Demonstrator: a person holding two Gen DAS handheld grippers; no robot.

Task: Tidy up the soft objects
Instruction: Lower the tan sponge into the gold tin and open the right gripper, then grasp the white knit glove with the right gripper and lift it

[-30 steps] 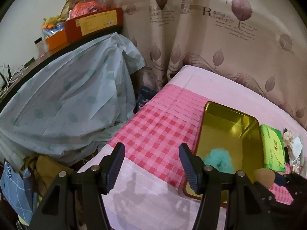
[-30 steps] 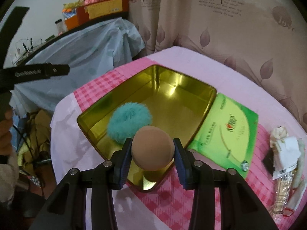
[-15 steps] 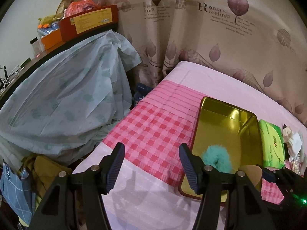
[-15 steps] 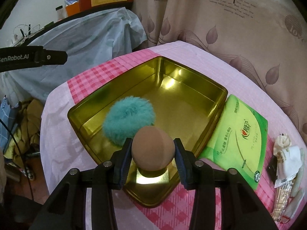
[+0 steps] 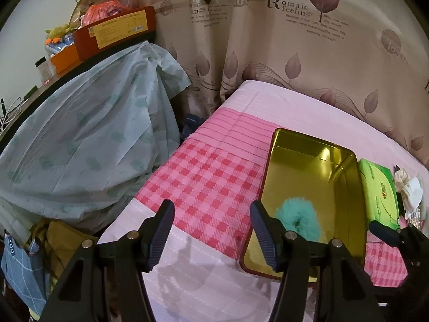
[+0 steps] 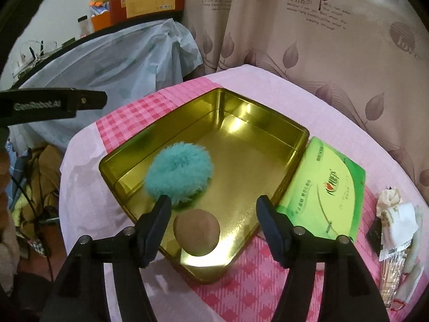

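The right tool (image 6: 213, 205) hangs above the near corner of the gold tin (image 6: 281, 187), its jaws spread wide and gripping nothing. Just below and between them, a brown sponge ball (image 6: 196, 232) lies on the tin's floor. A fluffy teal puff (image 6: 179, 172) rests just beyond it, the 2 close together. The left tool (image 5: 211, 210), also wide and empty, hovers over the pink checked cloth (image 5: 203, 182), the tin (image 5: 308, 166) to its right.

one gold tin (image 6: 268, 145) ahead of the right gripper, holding two soft things: one teal fluffy pompom (image 6: 178, 173) and one tan egg-shaped sponge (image 6: 197, 232). one green tissue pack (image 6: 325, 187) just right of the tin.
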